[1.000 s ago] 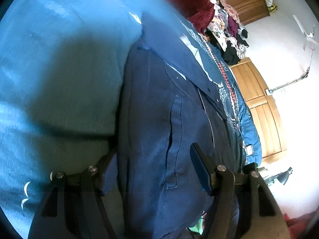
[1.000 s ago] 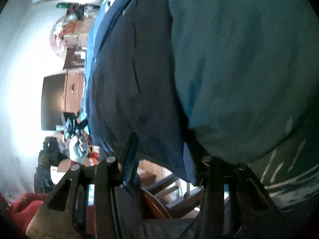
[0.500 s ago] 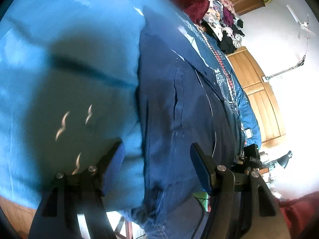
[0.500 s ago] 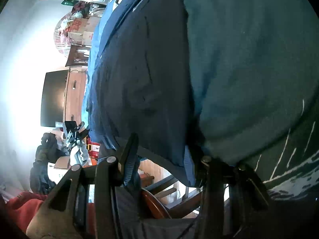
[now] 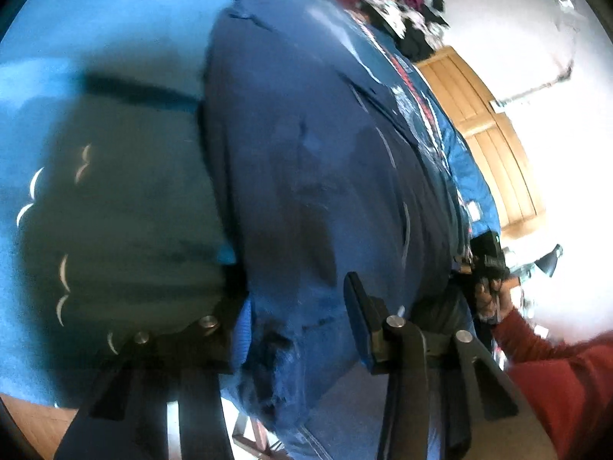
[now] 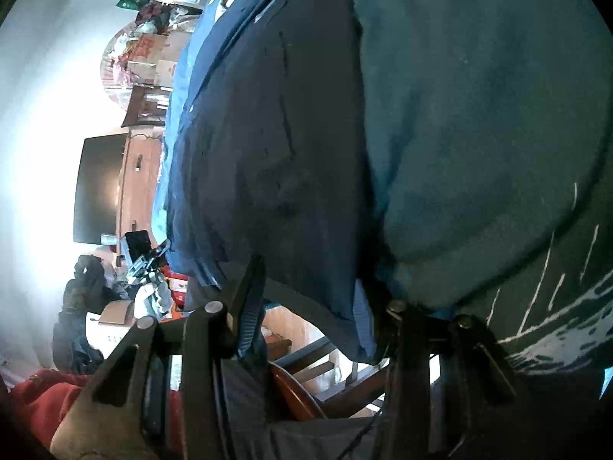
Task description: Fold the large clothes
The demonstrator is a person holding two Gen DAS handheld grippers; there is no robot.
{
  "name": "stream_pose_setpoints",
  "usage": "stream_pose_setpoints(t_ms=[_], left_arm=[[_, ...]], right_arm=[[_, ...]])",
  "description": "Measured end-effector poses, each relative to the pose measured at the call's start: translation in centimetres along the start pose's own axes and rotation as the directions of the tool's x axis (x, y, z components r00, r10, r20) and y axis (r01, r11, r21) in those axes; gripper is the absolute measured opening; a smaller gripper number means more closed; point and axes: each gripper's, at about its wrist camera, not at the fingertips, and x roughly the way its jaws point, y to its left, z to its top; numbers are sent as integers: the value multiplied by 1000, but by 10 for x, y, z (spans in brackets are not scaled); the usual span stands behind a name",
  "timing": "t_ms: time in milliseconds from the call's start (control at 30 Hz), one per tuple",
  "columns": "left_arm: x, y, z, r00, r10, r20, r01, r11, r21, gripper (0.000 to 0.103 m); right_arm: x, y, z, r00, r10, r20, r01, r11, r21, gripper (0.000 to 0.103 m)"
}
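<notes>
A navy blue garment [image 5: 314, 176] lies flat on a bright blue bed sheet [image 5: 95, 57], its hem hanging over the near edge. My left gripper [image 5: 299, 326] is open, and the garment's hem corner sits between its fingers. The right wrist view shows the same navy garment [image 6: 276, 145] beside the teal-looking sheet [image 6: 479, 115]. My right gripper [image 6: 306, 303] is open astride the other hem corner, with one finger [image 6: 249, 303] under the cloth edge. The right gripper's body [image 5: 486, 264] also shows in the left wrist view, held by a hand.
A pile of clothes [image 5: 402, 7] lies at the far end of the bed, with wooden wardrobe doors [image 5: 494, 145] behind. A red sleeve [image 5: 555, 375] enters at lower right. A dark screen [image 6: 99, 188] and a wooden chair [image 6: 306, 387] stand below the bed edge.
The left gripper has drawn back toward the bed's near edge, so the hem now lies between its fingers. The right gripper has shifted only slightly. Both stay open.
</notes>
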Motion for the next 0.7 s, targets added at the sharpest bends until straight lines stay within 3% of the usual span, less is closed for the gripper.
stream_pose_setpoints(t_ms=[33, 67, 100, 133, 200, 267, 400, 533, 633, 700], left_arm=[[0, 0, 0, 1000, 3, 1, -3, 1000, 5, 42], [0, -2, -1, 1000, 10, 1, -10, 1000, 13, 39], [-2, -6, -2, 1000, 5, 7, -5, 1000, 15, 22], [-4, -11, -2, 1000, -22, 21, 22, 1000, 1, 12], [-13, -25, 1, 995, -75, 69, 75, 997, -7, 12], [-29, -38, 13, 978, -147, 145, 151, 988, -18, 12], [-51, -63, 64, 922, -272, 275, 279, 960, 12, 12], [-55, -66, 148, 873, -313, 374, 334, 943, 11, 12], [-36, -58, 219, 876, -261, 406, 292, 956, -15, 13], [-13, -44, 260, 890, -196, 412, 238, 970, -52, 18]], right_arm=[[-1, 3, -1, 1000, -21, 9, 21, 1000, -9, 33], [-3, 8, -3, 998, -52, 26, 52, 998, -21, 5], [-11, 17, -5, 998, -32, 58, 33, 999, -28, 1], [-19, 28, -7, 996, 11, 86, -8, 999, -40, 1], [-34, 51, -7, 989, 61, 133, -51, 996, -78, 0], [-47, 70, -1, 978, 113, 173, -96, 990, -102, 0], [-74, 101, 47, 946, 216, 241, -185, 972, -145, 0], [-85, 104, 131, 919, 267, 291, -240, 962, -128, 0], [-74, 98, 206, 918, 241, 315, -218, 970, -105, 0], [-56, 86, 259, 927, 212, 310, -195, 977, -86, 6]])
